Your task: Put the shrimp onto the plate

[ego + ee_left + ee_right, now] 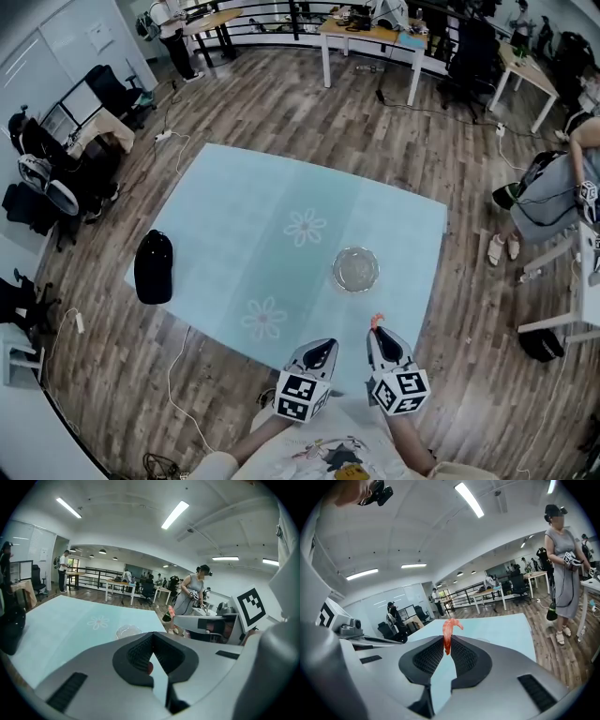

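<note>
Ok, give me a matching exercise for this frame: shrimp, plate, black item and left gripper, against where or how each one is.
Things:
1 shrimp
2 plate
3 black item
4 left gripper

Places or states:
A at the left edge of the cloth
B fingers together
C held in the fingers of the right gripper
D empty, on the cloth ahead of the right gripper

Pairs: 1-C, 2-D, 3-A, 4-B

No writing, label, brand or number is legible anywhere.
</note>
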{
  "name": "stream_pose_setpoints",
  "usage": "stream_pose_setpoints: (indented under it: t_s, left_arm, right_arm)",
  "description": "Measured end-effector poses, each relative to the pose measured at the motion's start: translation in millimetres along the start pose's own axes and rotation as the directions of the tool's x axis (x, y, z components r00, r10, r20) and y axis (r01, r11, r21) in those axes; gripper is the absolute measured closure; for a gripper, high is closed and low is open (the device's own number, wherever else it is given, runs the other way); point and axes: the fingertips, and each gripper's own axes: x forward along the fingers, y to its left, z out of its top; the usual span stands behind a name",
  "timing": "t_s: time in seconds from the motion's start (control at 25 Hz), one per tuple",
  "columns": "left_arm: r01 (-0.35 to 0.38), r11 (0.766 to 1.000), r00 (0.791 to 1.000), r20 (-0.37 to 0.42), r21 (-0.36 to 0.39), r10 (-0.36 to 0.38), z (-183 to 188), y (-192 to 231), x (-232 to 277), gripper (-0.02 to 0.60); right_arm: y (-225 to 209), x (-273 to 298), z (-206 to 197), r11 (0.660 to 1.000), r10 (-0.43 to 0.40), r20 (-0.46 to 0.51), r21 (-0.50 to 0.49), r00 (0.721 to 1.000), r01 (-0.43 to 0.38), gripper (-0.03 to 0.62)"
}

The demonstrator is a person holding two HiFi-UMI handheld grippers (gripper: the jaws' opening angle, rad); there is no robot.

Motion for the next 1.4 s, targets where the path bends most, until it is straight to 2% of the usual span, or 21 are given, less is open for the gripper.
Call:
stream_pose_setpoints:
  t_s: [0.36, 0.6, 0.84, 1.08, 1.4]
  left_arm:
    - [-0.054, 0.998, 0.999, 0.010, -0.021, 0.054, 11.8, -11.7, 24.5, 0.574]
    - [-0.040, 0.999, 0.999, 0.017, -0.026, 0.040, 11.4, -20.7, 23.8, 0.574]
    - [-0.038, 0.999, 0.999, 0.027, 0.005, 0.037, 21.0, -8.2, 38.2, 0.574]
    - [-0.030, 1.000, 1.000, -0.006, -0.008, 0.030, 13.5, -5.2, 52.8, 0.574]
    - [-0.022, 1.000, 0.999, -0.034, -0.009, 0.022, 5.6, 10.8, 77.3, 0.574]
  right_arm:
    - [-18.5, 0.8, -7.2, 0.998, 0.058, -0.034, -0.012, 0.998, -0.059, 0.530]
    - [-16.3, -2.1, -20.8, 0.998, 0.065, -0.058, -0.010, 0.996, -0.065, 0.530]
    - [-20.6, 12.9, -4.6, 0.997, 0.070, -0.021, -0.044, 0.997, -0.070, 0.530]
    - [-32.5, 20.7, -17.1, 0.996, 0.059, -0.074, -0.063, 0.996, -0.063, 0.530]
    - [-42.1, 49.0, -20.7, 0.997, 0.053, -0.100, -0.058, 0.994, -0.059, 0.530]
